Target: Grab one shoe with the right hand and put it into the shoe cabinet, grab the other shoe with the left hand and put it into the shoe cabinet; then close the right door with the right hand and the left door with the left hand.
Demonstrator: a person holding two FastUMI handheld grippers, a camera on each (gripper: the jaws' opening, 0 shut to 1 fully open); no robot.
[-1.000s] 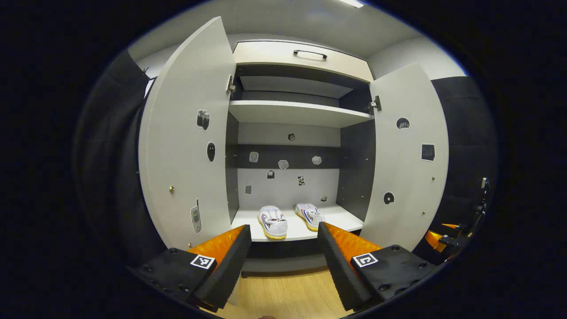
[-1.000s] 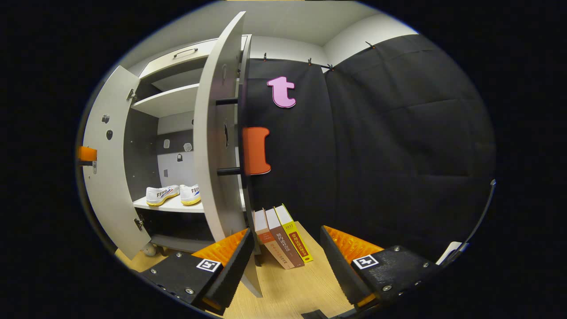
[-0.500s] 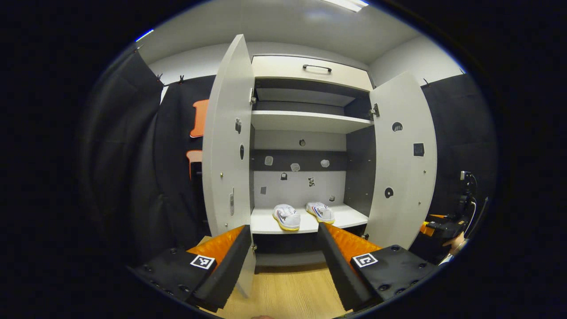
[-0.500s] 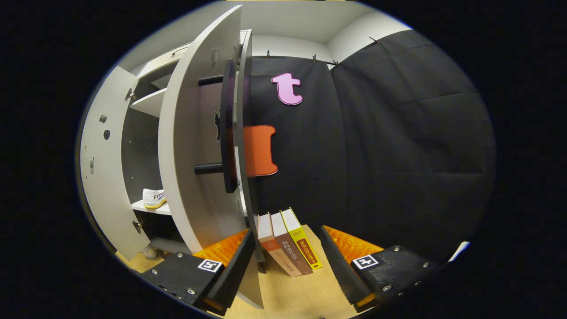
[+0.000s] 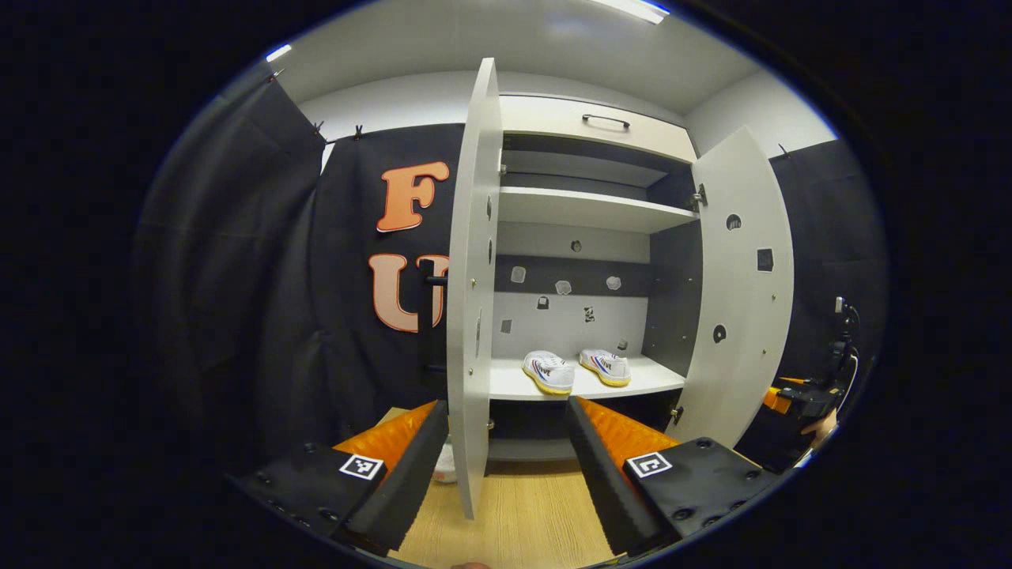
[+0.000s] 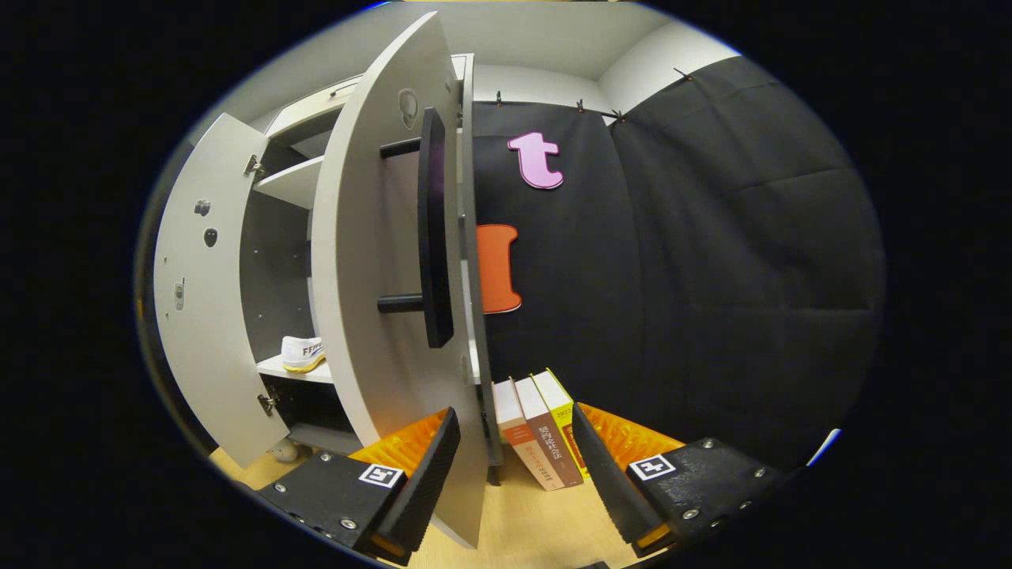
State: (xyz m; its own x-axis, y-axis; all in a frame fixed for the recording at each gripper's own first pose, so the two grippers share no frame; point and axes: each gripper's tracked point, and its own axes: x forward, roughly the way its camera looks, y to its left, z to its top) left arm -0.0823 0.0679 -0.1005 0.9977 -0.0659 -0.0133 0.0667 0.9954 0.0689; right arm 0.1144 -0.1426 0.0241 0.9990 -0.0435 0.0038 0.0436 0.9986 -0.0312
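Note:
Two white shoes [image 5: 549, 371] [image 5: 605, 365] sit side by side on the lower shelf [image 5: 632, 386] of the shoe cabinet. Both doors stand open. In the left gripper view the left door [image 5: 473, 316] is edge-on, its lower edge in line with the gap of my open left gripper [image 5: 506, 466]. The right door [image 5: 743, 300] stands farther right. In the right gripper view the right door [image 6: 371, 300] shows its outer face and black handle [image 6: 433, 237]. Its bottom edge hangs between the fingers of my open right gripper [image 6: 514, 474], which do not press on it. One shoe [image 6: 303, 353] peeks out past it.
Three books [image 6: 538, 431] lean on the wooden floor [image 5: 522, 514] to the right of the cabinet. A small white object [image 6: 283, 450] lies on the floor under the cabinet's left side. An upper shelf [image 5: 585, 209] and a drawer with a handle [image 5: 605, 120] sit above.
My left gripper has shifted left, so the left door went from showing its inner face to edge-on. My right gripper has come round to the right door's outer face; its handle now shows.

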